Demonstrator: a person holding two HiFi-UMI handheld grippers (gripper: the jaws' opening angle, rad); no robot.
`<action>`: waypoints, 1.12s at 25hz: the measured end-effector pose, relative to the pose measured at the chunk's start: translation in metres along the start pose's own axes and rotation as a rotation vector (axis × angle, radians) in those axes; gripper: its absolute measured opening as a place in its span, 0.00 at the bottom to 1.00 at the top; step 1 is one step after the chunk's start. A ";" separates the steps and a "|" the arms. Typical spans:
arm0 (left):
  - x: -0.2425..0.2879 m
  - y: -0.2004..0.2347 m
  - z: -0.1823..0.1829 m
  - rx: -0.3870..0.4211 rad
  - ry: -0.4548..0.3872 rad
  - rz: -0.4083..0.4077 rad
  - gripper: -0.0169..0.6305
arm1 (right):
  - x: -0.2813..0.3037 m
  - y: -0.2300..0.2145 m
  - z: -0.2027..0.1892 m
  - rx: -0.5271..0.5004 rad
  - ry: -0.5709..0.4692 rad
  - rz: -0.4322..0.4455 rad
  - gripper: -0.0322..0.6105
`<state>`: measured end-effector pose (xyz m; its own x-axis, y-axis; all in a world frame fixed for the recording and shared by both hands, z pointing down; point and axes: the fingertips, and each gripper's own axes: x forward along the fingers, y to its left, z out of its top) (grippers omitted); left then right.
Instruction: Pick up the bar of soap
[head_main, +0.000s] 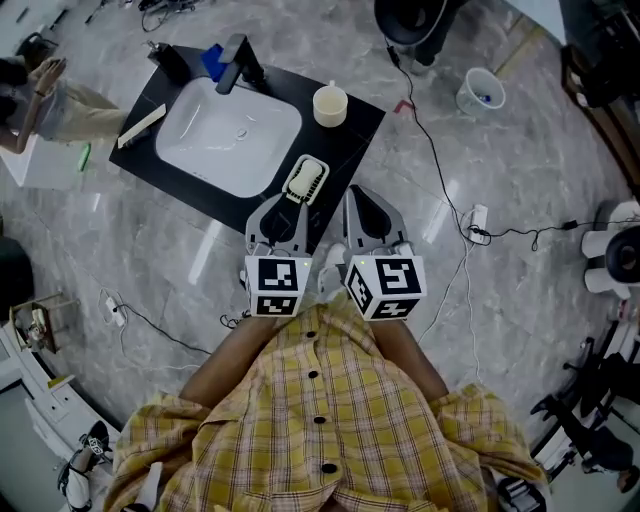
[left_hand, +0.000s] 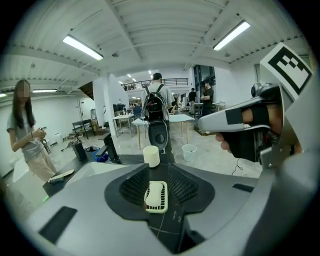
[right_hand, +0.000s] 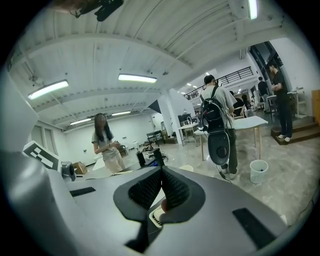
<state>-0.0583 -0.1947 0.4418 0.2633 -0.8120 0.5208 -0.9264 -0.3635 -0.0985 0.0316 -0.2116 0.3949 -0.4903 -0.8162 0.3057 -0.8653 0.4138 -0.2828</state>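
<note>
Head view: both hands are held close in front of the chest. The left tool (head_main: 287, 208) and right tool (head_main: 357, 195) point at the black bench (head_main: 345, 150). The bar of soap (head_main: 306, 178) lies in a slatted soap dish (head_main: 293, 196) beside the sink (head_main: 228, 135), its long axis pointing away and slightly right.

Left gripper view: the jaws stand apart, with dish and soap showing between them, unpressed.

Right gripper view: the jaws meet at their tips, gripping nothing.

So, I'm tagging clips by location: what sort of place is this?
Probably a workshop or lab hall, not a bathroom: the sink stands on open floor near a power strip, with tables behind.
</note>
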 end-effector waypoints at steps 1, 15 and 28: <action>0.008 -0.002 -0.003 0.000 0.012 -0.002 0.19 | 0.002 -0.005 0.000 0.004 0.002 0.000 0.08; 0.086 0.012 -0.049 0.063 0.202 -0.109 0.33 | 0.040 -0.023 -0.013 0.044 0.055 -0.078 0.08; 0.150 0.013 -0.098 0.075 0.418 -0.250 0.40 | 0.063 -0.032 -0.021 0.089 0.080 -0.149 0.08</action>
<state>-0.0570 -0.2765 0.6019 0.3304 -0.4480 0.8307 -0.8224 -0.5685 0.0205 0.0265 -0.2679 0.4422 -0.3673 -0.8295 0.4207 -0.9180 0.2508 -0.3071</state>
